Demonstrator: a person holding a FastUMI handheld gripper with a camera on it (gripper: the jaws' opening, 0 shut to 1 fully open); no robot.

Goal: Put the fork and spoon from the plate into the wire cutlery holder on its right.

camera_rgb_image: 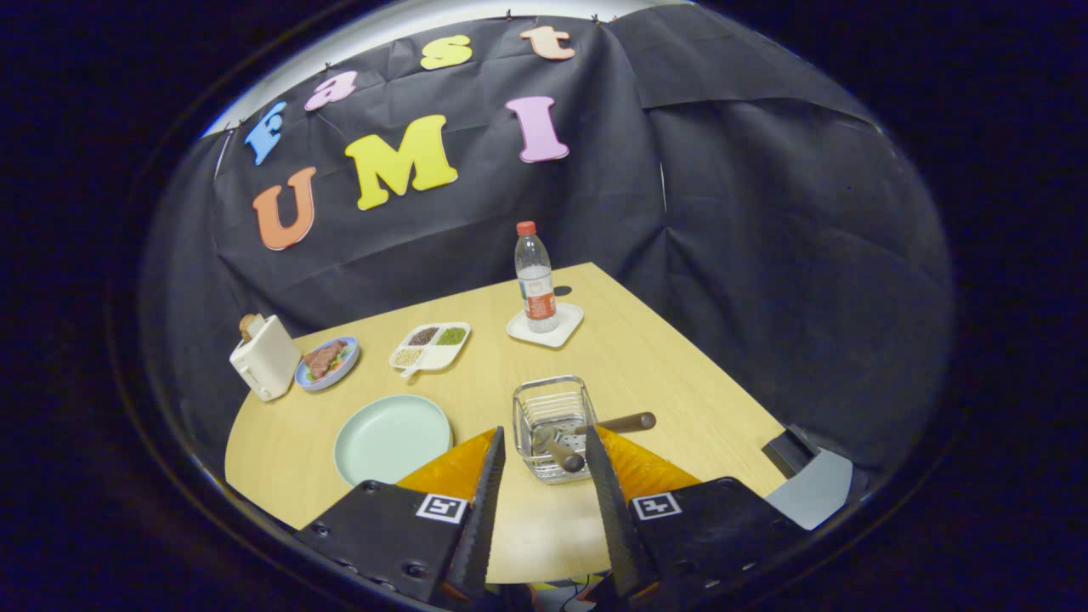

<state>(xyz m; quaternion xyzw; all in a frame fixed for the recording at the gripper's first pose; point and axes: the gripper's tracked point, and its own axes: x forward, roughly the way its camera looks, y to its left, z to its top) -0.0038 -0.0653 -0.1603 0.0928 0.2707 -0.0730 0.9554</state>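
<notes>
Between and just ahead of the spread fingertips stands the wire cutlery holder point(553, 425), a small square basket of shiny metal wire with rounded corners and a perforated bottom, upright on the light wooden table point(671, 374). Two utensils with brown wooden handles already rest in it: one handle point(619, 422) leans out over the holder's right rim, the other point(563, 455) tilts toward the near rim, its rounded end pointing at the fingers; which is the fork and which the spoon cannot be told, since the metal ends are a blur inside the wire. To the holder's left lies the plate point(392, 439), pale green, round and bare. The gripper point(544, 446) hangs with its fingers parted and nothing between them, apart from the holder and from both handles. Beyond the plate sits a white divided dish point(431, 344) with dark, green and pale fillings, beside it a blue plate of food point(328, 362), and next to that a cream toaster point(265, 358) with a slice sticking up. Farther back, a clear water bottle point(535, 279) with a red cap stands on a white square coaster point(546, 325).
</notes>
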